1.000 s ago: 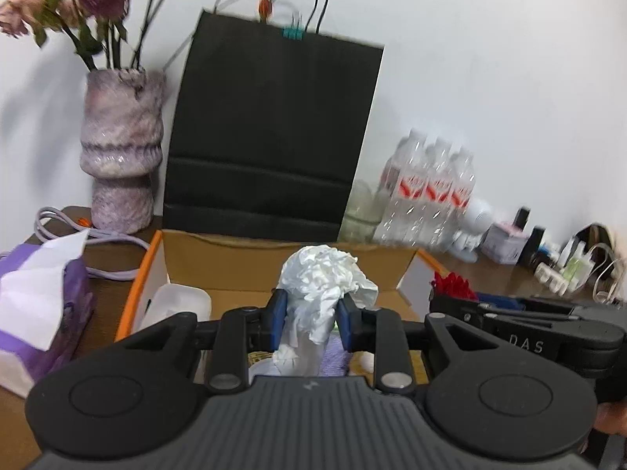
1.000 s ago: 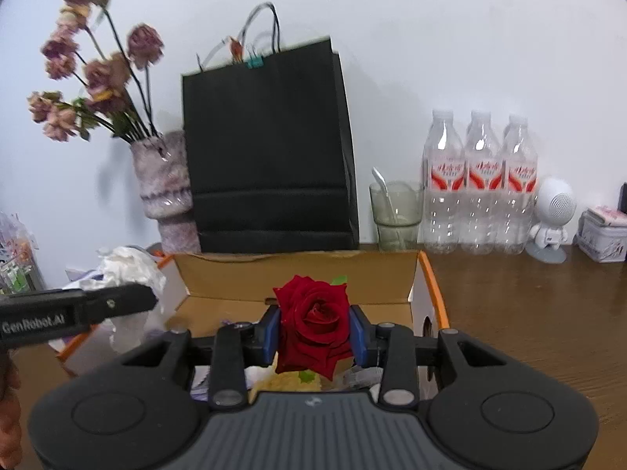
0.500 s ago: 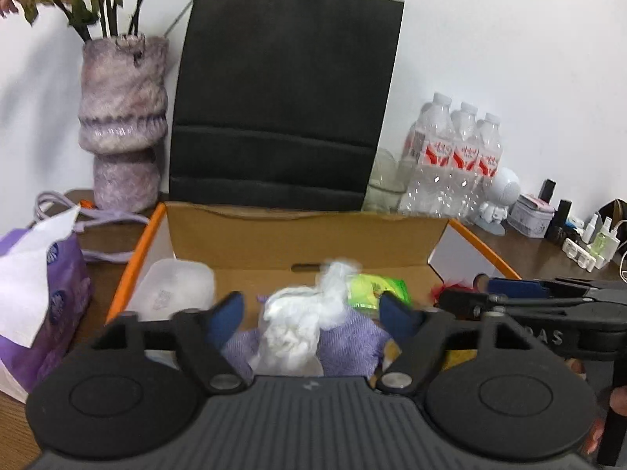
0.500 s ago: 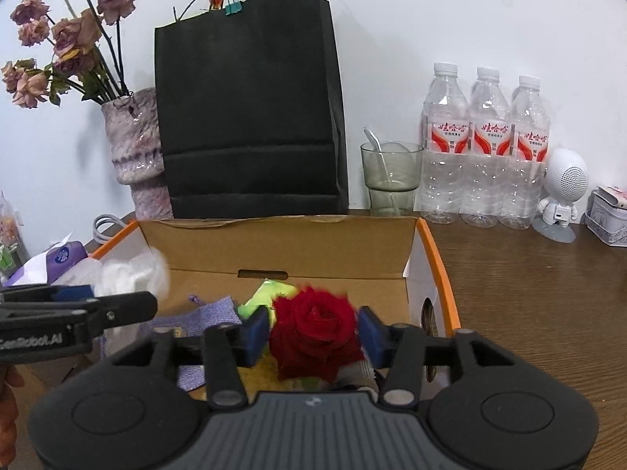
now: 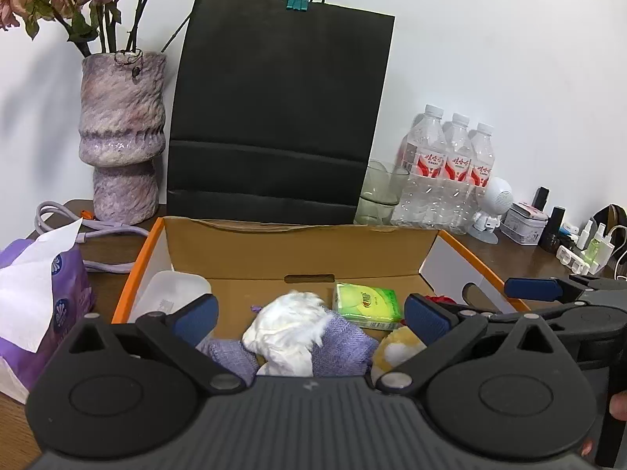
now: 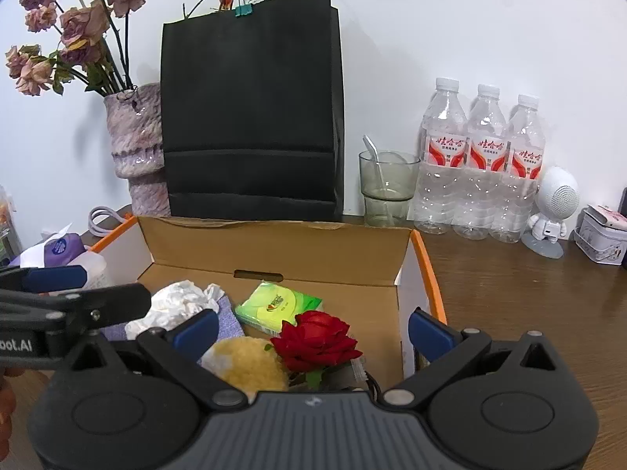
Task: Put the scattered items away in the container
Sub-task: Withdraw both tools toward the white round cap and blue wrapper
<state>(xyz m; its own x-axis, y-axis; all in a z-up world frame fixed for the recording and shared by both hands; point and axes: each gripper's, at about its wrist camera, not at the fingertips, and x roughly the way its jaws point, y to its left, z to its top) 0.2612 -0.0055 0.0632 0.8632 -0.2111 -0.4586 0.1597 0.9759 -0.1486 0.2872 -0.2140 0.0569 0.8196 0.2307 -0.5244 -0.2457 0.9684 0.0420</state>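
An open cardboard box [image 5: 298, 248] with orange edges stands on the wooden table; it also shows in the right wrist view [image 6: 274, 246]. My left gripper [image 5: 311, 321] is open above it, and a crumpled white tissue [image 5: 288, 329] lies free on a purple cloth [image 5: 345, 348] below. My right gripper [image 6: 313, 327] is open over the box's right half, and a red rose [image 6: 319, 340] lies free beside a yellow fluffy ball [image 6: 247, 364]. A green tissue pack [image 6: 280, 305] and a white lidded container [image 5: 172, 293] also lie in the box.
Behind the box stand a black paper bag [image 6: 250, 117], a purple vase [image 5: 121, 137] of dried flowers, a glass [image 6: 386, 188] with a spoon and three water bottles [image 6: 482, 172]. A purple tissue pack [image 5: 35, 305] lies left. Small items [image 5: 525, 223] crowd the right.
Both grippers lowered to the box and opened. The left let go of the white tissue, the right let go of the red rose; both now lie in the box.
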